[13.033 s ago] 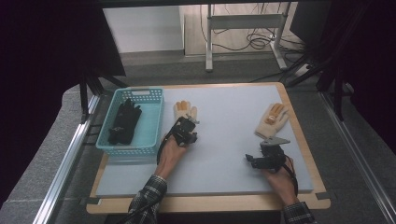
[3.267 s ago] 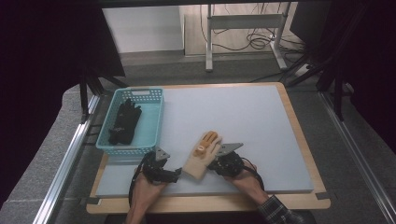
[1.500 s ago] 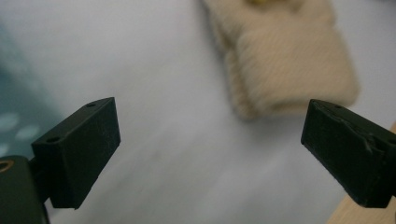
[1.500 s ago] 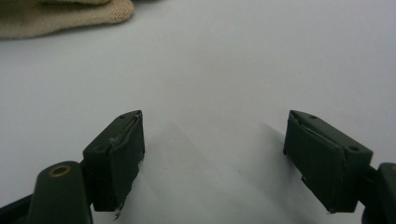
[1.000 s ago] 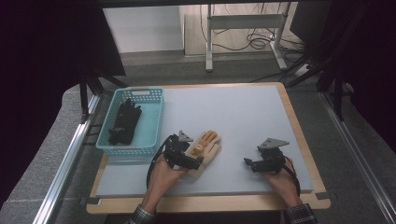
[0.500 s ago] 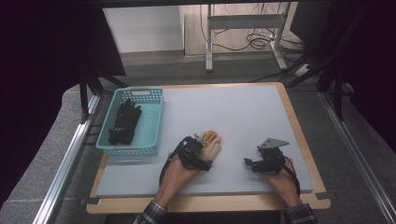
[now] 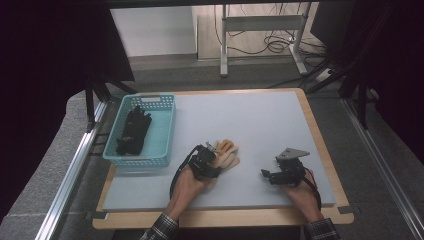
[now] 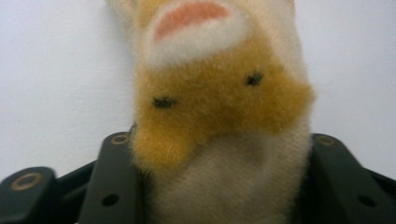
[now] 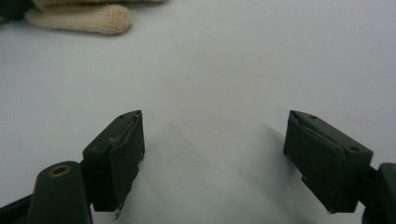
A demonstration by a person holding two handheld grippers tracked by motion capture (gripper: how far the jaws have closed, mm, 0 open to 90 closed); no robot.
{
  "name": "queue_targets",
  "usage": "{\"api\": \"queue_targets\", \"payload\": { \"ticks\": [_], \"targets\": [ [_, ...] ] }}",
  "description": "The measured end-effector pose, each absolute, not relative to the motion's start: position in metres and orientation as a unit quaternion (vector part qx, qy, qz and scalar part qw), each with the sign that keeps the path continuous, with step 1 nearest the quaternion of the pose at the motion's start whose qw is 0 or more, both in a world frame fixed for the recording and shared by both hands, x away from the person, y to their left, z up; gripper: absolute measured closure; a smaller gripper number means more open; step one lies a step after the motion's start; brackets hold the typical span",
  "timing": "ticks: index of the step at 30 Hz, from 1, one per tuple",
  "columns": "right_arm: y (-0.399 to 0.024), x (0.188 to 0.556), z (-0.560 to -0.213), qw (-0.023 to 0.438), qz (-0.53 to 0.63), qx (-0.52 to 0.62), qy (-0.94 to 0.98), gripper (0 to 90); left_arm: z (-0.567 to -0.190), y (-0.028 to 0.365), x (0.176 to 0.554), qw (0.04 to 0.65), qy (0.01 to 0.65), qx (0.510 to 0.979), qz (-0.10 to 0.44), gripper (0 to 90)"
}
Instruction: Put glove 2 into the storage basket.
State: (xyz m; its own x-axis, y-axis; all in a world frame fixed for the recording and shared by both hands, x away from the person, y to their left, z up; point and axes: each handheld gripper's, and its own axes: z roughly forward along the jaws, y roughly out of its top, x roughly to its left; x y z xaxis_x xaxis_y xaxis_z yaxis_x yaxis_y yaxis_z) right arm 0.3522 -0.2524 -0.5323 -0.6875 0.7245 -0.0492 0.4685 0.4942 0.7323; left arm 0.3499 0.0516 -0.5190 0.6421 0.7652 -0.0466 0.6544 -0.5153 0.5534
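Up close, the left gripper view shows what the high view cannot: the left hand-held gripper (image 8: 219,186) has its two black jaws pressed against both sides of the cuff of a fuzzy cream and tan knitted glove (image 8: 219,116), whose pile bulges slightly between them; the jaws have just been closing, with the glove between them. That view also picks out two small dark stitched marks and a pink patch ringed in white on the fabric. From the high view the same glove (image 7: 227,154) lies flat on the pale grey surface (image 7: 260,120), fingers pointing away from the person, near the front edge and just right of a turquoise slotted plastic basket (image 7: 161,135) that holds a black glove (image 7: 132,131). The left hand-held gripper (image 7: 207,162) sits over the tan glove's near end there, so the grip itself is hidden. The right hand-held gripper (image 7: 267,175) rests well apart to the right, on bare surface. The right gripper view shows its jaws standing wide apart with nothing between them, just above the surface, and one cream finger of the glove (image 9: 88,18) at its upper left corner.
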Motion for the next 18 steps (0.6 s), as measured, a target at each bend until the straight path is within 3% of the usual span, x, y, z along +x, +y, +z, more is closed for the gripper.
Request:
{"api": "queue_targets", "payload": {
  "ticks": [8, 18],
  "targets": [
    [-0.252, 0.352, -0.532, 0.178, 0.359, 0.353, 0.846, 19.7, -0.51, 0.061, 0.36, 0.28, 0.421, 0.857, 0.097, 54.6],
    [-0.253, 0.352, -0.532, 0.179, 0.359, 0.352, 0.846, 19.7, -0.473, 0.087, 0.373, 0.3, 0.438, 0.839, 0.119, 54.1]
  ]
}}
